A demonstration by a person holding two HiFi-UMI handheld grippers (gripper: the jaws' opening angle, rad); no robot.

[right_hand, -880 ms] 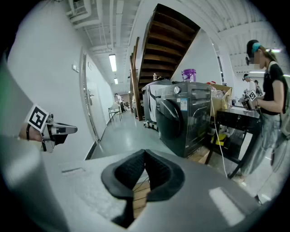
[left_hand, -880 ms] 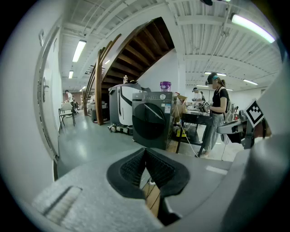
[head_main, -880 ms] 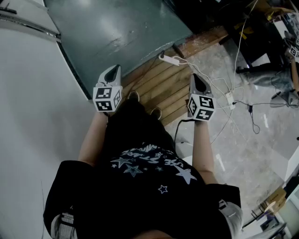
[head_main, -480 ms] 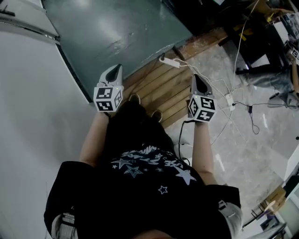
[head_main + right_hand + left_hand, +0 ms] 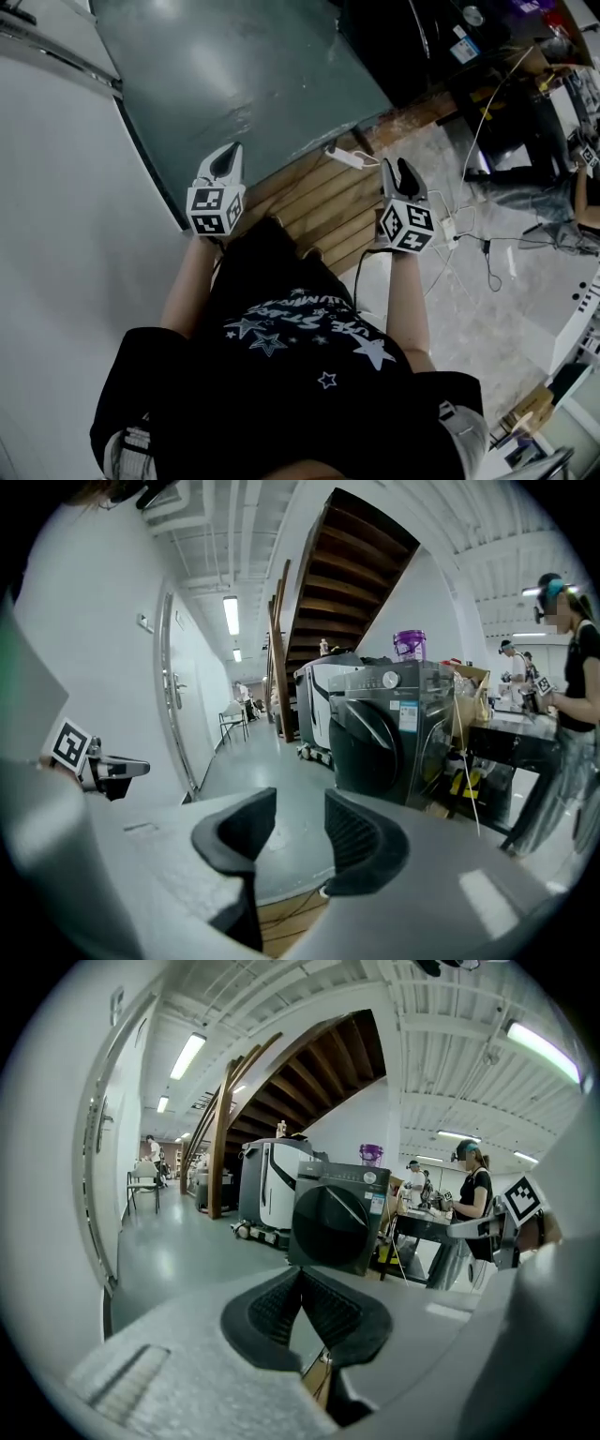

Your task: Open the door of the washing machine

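Note:
The dark grey washing machine [image 5: 337,1215] stands a few steps ahead on the grey floor, its round door [image 5: 330,1223] shut; it also shows in the right gripper view, the washing machine [image 5: 386,733] to the right of centre. My left gripper [image 5: 300,1274] is shut with nothing in it, pads meeting at the tip. My right gripper [image 5: 300,819] is open with a clear gap between its pads and nothing in it. In the head view the left gripper [image 5: 228,157] and right gripper [image 5: 397,171] are held side by side at waist height, both far from the machine.
The person stands on a wooden pallet [image 5: 323,199] with a white power strip [image 5: 343,156] and cables [image 5: 469,234] at its far edge. A white wall [image 5: 66,244] with a door [image 5: 176,700] runs along the left. A staircase [image 5: 323,583] rises behind the machine; people work at desks [image 5: 511,733] on the right.
The right gripper's jaws have spread apart; earlier they looked closed. The head view has tipped upward a little, bringing more of the dark area beyond the pallet into sight.

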